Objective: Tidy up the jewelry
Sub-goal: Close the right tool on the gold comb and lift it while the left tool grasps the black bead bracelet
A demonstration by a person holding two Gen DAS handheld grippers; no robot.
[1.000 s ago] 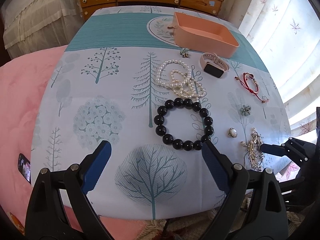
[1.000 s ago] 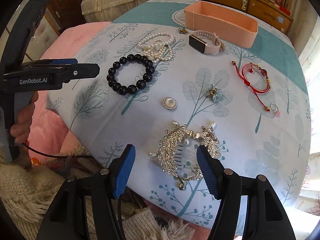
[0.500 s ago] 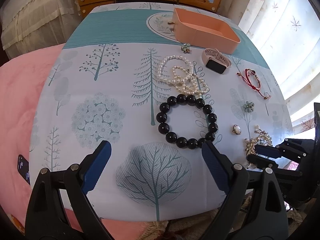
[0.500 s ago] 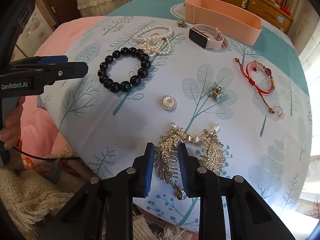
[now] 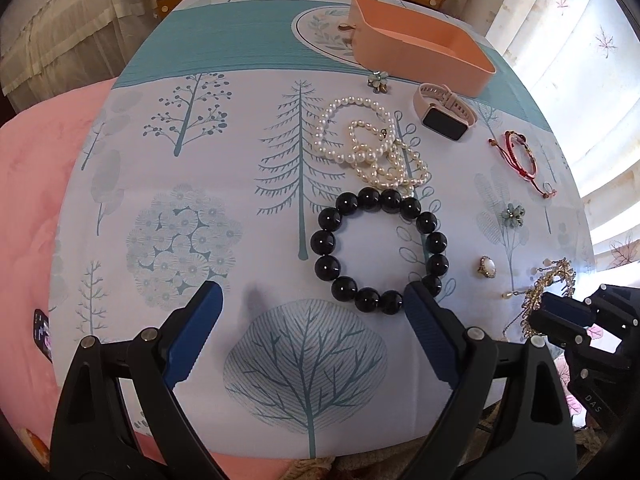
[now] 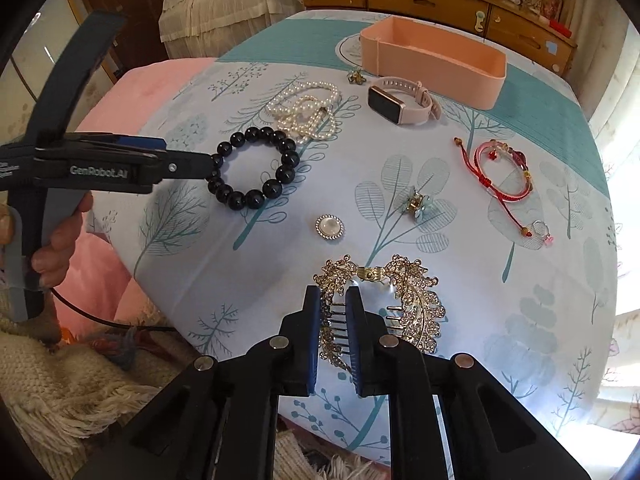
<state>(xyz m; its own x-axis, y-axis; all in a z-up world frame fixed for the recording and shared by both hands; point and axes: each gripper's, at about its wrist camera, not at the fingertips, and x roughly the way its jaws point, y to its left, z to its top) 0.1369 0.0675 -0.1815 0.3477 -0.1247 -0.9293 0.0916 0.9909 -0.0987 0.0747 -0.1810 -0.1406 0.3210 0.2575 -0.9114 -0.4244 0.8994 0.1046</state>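
At the bottom centre of the right wrist view:
Right gripper [image 6: 334,316]: jaws have just been closing and now clamp the left part of the gold rhinestone hair comb [image 6: 412,300], comb teeth showing between the blue pads.
Left gripper [image 5: 312,320]: jaws wide apart, nothing between them, low in the left wrist view; its right pad touches or overlaps the near edge of the black bead bracelet [image 5: 380,248].
Left hand [image 6: 56,240]: at the left edge of the right wrist view, wrapped around the handle.
Round pearl brooch [image 6: 329,227]: just above the comb, apart from it.
Flower clip [image 6: 418,202]: right of the brooch.
Red cord bracelet [image 6: 504,172]: centre right.
Pearl strands [image 6: 308,112]: heaped just above the black beads.
Pink watch [image 6: 400,100]: just below the tray.
Pink tray [image 6: 432,60]: upper centre, on the tree-print tablecloth [image 6: 520,300].
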